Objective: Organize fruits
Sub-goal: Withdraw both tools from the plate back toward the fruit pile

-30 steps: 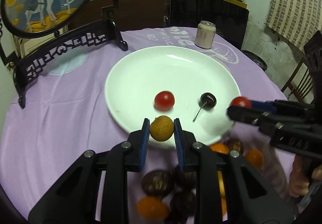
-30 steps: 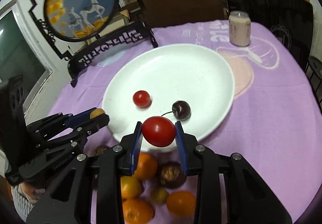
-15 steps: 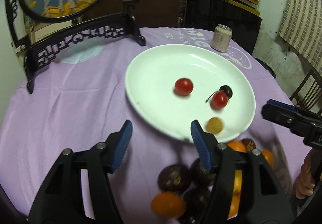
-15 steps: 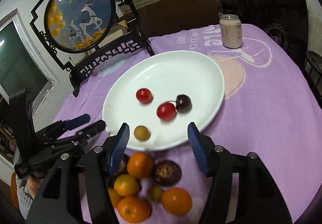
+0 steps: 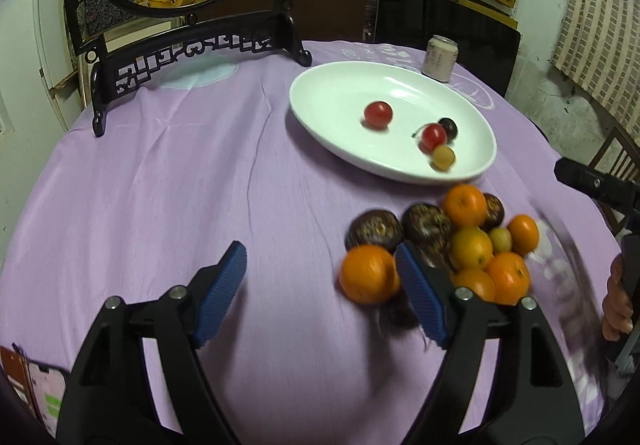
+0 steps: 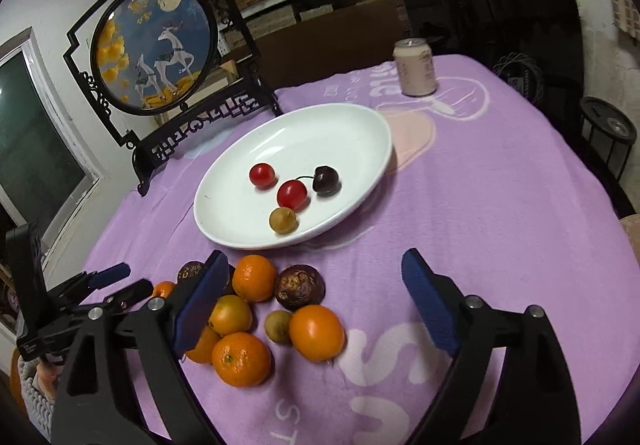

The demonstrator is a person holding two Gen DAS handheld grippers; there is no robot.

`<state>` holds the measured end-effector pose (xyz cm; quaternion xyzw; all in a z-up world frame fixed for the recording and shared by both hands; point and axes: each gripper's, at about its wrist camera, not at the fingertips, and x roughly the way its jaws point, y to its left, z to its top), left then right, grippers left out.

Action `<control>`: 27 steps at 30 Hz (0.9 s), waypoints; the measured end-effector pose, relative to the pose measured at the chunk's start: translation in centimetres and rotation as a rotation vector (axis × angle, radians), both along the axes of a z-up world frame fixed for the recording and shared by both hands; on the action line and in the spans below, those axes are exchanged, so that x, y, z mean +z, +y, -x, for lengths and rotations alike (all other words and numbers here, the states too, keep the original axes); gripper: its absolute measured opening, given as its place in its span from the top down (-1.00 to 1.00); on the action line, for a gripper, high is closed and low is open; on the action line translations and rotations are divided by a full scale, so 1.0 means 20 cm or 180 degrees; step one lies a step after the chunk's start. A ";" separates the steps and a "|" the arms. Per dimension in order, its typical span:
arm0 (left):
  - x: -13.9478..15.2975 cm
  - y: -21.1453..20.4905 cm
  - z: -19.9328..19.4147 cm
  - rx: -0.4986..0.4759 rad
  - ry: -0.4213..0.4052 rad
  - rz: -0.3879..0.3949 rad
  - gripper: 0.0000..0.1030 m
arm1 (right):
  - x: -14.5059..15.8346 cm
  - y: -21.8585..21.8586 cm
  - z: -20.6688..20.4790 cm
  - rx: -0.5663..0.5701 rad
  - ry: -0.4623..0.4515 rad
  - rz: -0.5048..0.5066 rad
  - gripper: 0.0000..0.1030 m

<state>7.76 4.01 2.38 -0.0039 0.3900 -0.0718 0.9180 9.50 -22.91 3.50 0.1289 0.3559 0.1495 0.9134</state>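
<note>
A: Opening just now, the left tool (image 5: 320, 293) and right tool (image 6: 312, 305) both stand apart, nothing between them; earlier they clamped a tan longan and a red tomato.
B: Where now?
A: Both lie in the white oval plate (image 6: 360, 125): tan round longan (image 6: 283, 220), red cherry tomato (image 6: 292, 195), second tomato (image 6: 262, 175), dark cherry (image 6: 325, 179), stem pointing left.
B: Rest?
A: Oranges pile (image 6: 256, 309) on the purple-clothed surface (image 6: 500, 205), near plate.

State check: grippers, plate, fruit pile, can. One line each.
left gripper: open, nothing between the pads, jaws just opening
right gripper: open, nothing held, jaws just opening
white plate: holds two cherry tomatoes, a dark cherry, a longan
longan: on the plate, touching a tomato
fruit pile: loose on the cloth beside the plate
can: upright
</note>
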 end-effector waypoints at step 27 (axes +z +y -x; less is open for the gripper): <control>-0.05 0.14 0.07 0.0442 0.0030 -0.0237 -0.73 | -0.02 0.00 0.04 0.0031 0.0043 0.0030 -0.73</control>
